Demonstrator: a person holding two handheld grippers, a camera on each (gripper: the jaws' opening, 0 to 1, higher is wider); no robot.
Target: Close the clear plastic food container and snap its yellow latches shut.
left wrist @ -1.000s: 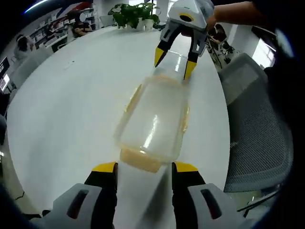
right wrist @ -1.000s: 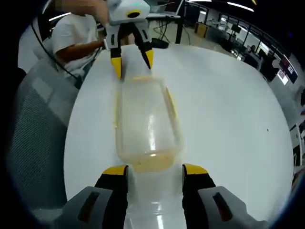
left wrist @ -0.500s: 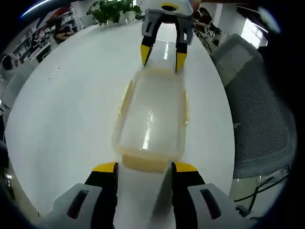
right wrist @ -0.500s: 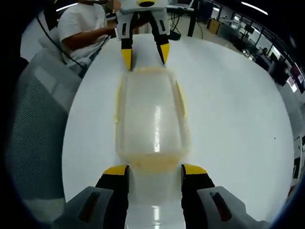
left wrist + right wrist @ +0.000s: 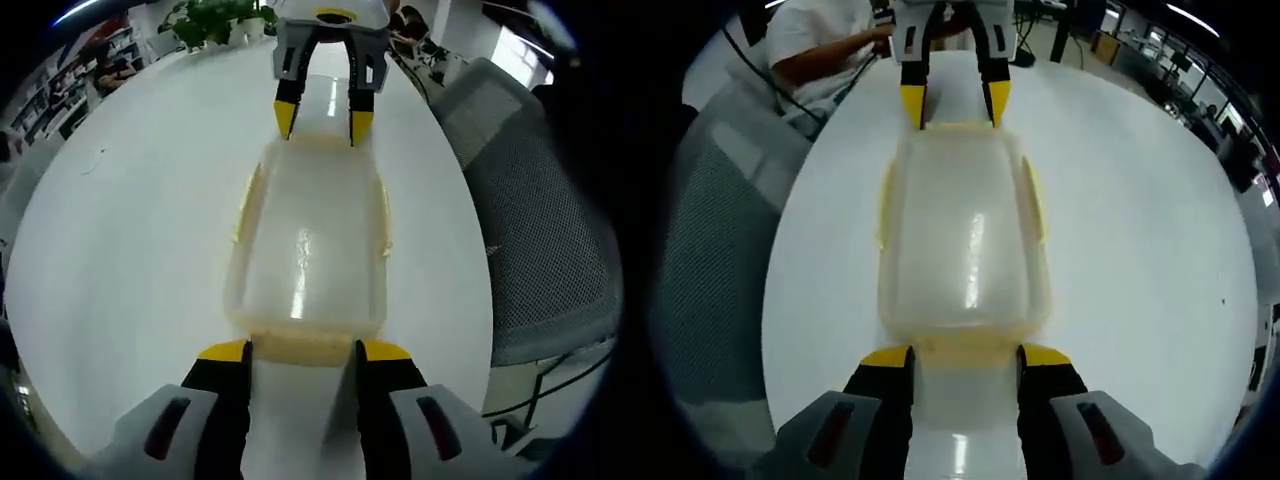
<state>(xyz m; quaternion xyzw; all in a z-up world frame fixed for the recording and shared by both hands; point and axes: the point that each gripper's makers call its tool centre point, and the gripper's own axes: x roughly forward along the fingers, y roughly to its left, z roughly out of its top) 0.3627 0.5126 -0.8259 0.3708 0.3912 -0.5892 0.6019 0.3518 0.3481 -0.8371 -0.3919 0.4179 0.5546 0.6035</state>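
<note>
The clear plastic food container (image 5: 307, 245) lay lengthwise on the white tabletop (image 5: 130, 230), its lid already seated on top, with one claw at each short end. In the left gripper view the left claw (image 5: 299, 350) stood released, its yellow-tipped jaws spread to either side of the near end latch (image 5: 298, 347), which sat between them without being clamped. At the far end the right claw (image 5: 318, 113) was likewise released, its tips just at the rim. The right gripper view showed the mirror case: the right claw (image 5: 964, 356) straddled its own end latch (image 5: 962, 350), with the left claw (image 5: 954, 103) opposite.

Yellow side latches (image 5: 1033, 205) ran along both long edges; whether any of them had clicked home could not be told.

The box looked empty and thin-walled, so it was probably light and would skid on the glossy tabletop if pushed from one end alone; pressure from both ends at once would likely steady it. The walls and lid appeared springy rather than stiff, and the smooth plastic offered little grip. The best hold seemed to be the latch flaps themselves, pressed toward the wall near their free edge, not the flexible lid centre
</note>
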